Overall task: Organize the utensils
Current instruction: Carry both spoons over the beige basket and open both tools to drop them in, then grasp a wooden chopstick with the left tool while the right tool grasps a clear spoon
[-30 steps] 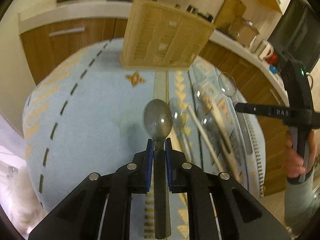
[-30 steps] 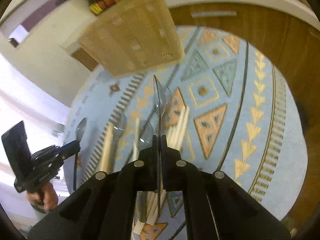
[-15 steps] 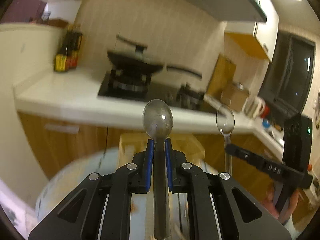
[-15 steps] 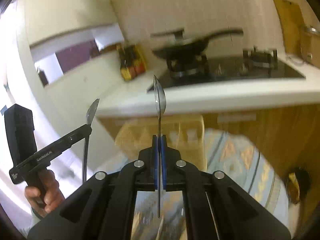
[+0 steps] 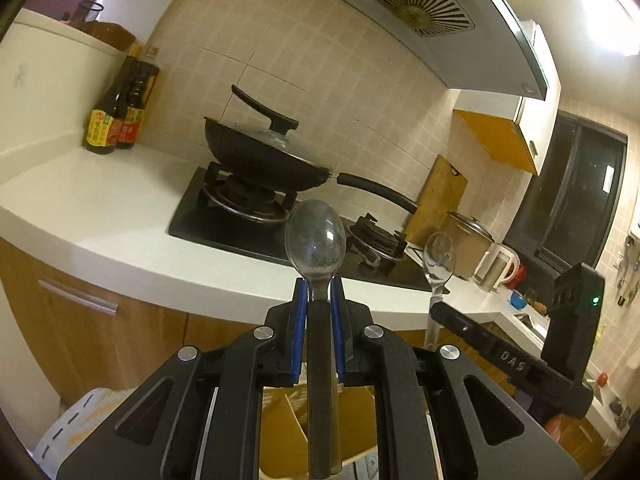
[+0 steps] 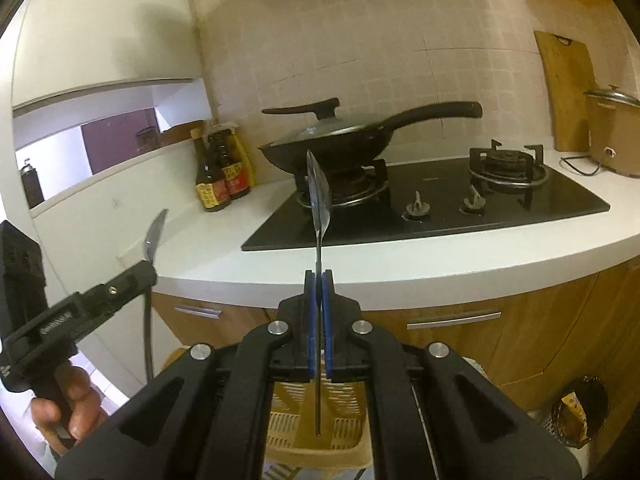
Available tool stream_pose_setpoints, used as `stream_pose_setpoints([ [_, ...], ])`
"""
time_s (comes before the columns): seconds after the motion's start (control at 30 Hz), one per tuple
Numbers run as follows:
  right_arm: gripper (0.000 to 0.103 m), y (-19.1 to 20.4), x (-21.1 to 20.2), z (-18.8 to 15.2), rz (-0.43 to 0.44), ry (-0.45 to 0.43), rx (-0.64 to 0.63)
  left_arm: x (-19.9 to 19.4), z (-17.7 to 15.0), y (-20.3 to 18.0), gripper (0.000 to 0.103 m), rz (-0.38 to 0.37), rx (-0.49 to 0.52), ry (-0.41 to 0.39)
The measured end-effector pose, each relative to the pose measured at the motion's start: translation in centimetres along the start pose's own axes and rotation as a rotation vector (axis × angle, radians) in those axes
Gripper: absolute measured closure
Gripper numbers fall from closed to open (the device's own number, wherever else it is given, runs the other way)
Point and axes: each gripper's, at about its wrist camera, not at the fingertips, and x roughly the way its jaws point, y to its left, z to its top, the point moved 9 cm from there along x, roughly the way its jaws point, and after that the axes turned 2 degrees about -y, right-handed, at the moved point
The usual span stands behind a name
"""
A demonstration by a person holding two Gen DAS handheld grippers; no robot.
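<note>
Between blue pads of left gripper (image 5: 319,292), spoon (image 5: 315,240) clamped at neck, bowl up. Right gripper (image 6: 317,280) pinched shut on second spoon (image 6: 319,192), edge-on. Slotted holder (image 6: 316,424) seen below both; handles best lowered straight down, probably one at a time. Wok (image 6: 332,148) beyond, ignored.

Utensil basket (image 6: 316,426) mostly hidden behind right gripper body — compartments unreadable. Left spoon (image 5: 316,240) handle end cut off at frame bottom.
</note>
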Motion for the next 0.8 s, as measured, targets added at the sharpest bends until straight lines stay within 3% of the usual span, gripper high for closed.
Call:
stream_pose_setpoints([
  [0.17,0.102,-0.2,1.4,-1.1,-0.019,0.010,-0.005,1.1,0.3,0.6,0.093,0.062,0.055,-0.044],
  [0.37,0.102,0.5,2.0,-2.1,-0.048,-0.028,-0.069,1.3,-1.5,1.5,0.093,0.168,0.134,-0.103],
  [0.57,0.101,0.3,1.3,-3.6,-0.020,-0.020,-0.065,0.0,-3.0,1.9,0.090,0.152,0.120,-0.092],
  [0.8,0.075,0.3,-1.5,-5.2,-0.001,0.013,-0.053,-2.6,-4.9,2.4,0.067,0.133,0.087,-0.051],
])
